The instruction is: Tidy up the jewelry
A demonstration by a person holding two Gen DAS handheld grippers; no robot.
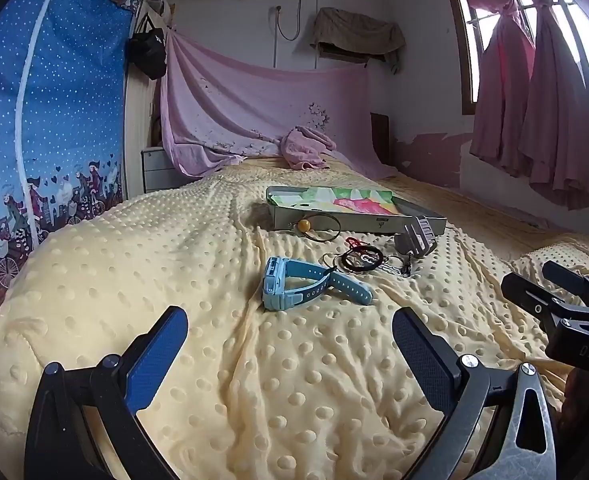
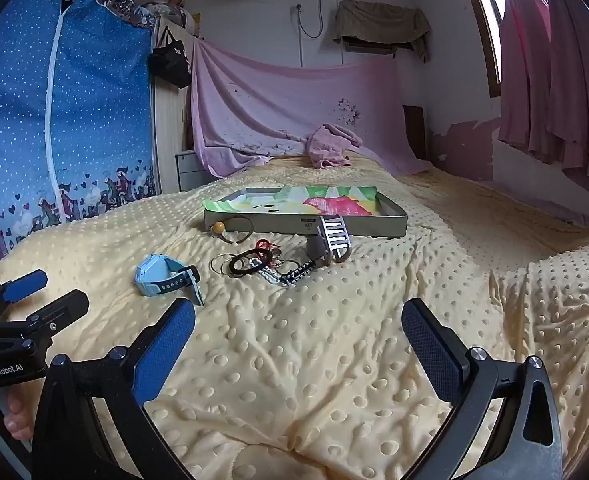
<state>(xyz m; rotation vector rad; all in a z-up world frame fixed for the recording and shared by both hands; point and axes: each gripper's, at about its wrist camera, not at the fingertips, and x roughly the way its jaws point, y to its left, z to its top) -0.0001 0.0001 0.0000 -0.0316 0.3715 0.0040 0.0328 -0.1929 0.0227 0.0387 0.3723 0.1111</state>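
Note:
A light blue watch (image 1: 294, 286) (image 2: 158, 276) lies on the yellow dotted blanket (image 1: 254, 360). Beyond it is a small heap of rings, dark hair ties and a keychain (image 1: 360, 258) (image 2: 250, 262). A silver claw clip (image 1: 416, 238) (image 2: 336, 236) stands by the heap. A hair tie with a yellow bead (image 1: 304, 224) (image 2: 218, 226) leans on a shallow box (image 1: 354, 224) (image 2: 374, 226) with a colourful lining. My left gripper (image 1: 290, 322) is open and empty, just short of the watch. My right gripper (image 2: 299, 312) is open and empty, short of the heap.
A crumpled pink cloth (image 1: 306, 148) lies at the far end of the bed. A blue fabric wardrobe (image 1: 54, 120) and a grey drawer unit (image 1: 156, 168) stand on the left. Pink curtains (image 1: 534, 112) hang on the right. A hand (image 2: 12, 416) holds the left gripper's handle.

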